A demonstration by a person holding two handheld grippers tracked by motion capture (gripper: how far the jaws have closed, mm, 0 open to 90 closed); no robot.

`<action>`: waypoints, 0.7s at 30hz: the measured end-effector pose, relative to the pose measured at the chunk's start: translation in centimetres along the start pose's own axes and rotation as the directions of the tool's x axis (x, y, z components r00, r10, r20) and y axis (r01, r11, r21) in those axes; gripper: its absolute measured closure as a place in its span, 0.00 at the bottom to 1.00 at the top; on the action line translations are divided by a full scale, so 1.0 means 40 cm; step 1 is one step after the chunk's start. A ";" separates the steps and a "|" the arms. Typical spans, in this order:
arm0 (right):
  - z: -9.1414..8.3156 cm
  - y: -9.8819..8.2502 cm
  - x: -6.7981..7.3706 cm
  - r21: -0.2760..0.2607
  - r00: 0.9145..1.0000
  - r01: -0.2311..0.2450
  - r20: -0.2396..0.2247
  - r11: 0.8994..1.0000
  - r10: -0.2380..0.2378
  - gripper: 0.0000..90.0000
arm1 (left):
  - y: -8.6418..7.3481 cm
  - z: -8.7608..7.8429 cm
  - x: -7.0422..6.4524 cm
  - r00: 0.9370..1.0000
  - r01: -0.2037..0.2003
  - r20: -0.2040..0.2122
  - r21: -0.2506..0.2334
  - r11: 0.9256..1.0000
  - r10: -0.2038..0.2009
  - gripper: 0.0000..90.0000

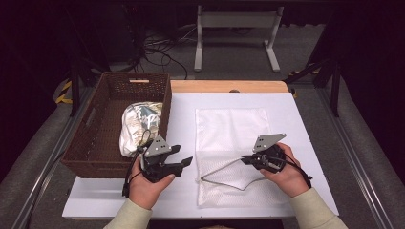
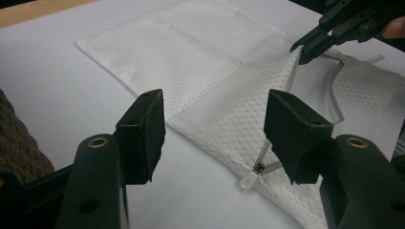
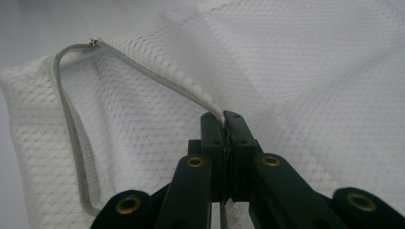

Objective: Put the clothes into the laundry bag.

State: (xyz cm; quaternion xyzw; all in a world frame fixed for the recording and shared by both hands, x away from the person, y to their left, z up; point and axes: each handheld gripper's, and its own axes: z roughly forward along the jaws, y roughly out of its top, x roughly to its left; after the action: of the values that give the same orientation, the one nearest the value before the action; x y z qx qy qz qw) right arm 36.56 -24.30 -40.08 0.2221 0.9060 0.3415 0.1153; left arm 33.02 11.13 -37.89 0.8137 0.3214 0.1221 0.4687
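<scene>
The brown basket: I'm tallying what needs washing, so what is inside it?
Inside the brown basket lies one crumpled silvery bundle against its right wall, beside bare woven floor. Anything under the bundle is covered, and the near wall hides the closest strip of floor.

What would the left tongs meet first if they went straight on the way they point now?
Probably the mesh bag: the left tongs stand open, aimed at its near edge by the zipper end. Depth is unclear, so they may touch the white table first.
</scene>
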 end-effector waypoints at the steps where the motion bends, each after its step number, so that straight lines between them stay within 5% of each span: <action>1: -0.003 0.002 -0.002 -0.004 1.000 -0.001 0.002 1.000 0.001 0.98 | 0.000 -0.002 0.000 1.000 0.001 -0.001 -0.002 1.000 -0.001 0.44; 21: -0.040 0.036 -0.035 -0.059 0.999 -0.035 0.001 0.998 0.035 0.98 | 0.047 -0.099 0.057 0.996 0.037 -0.076 -0.014 0.999 -0.038 0.37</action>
State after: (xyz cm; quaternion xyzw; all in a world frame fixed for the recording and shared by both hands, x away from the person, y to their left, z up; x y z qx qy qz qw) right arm 37.68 -24.93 -37.85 0.2345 0.8914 0.3699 0.1166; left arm 33.56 14.62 -34.43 0.7992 0.3536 0.1462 0.4635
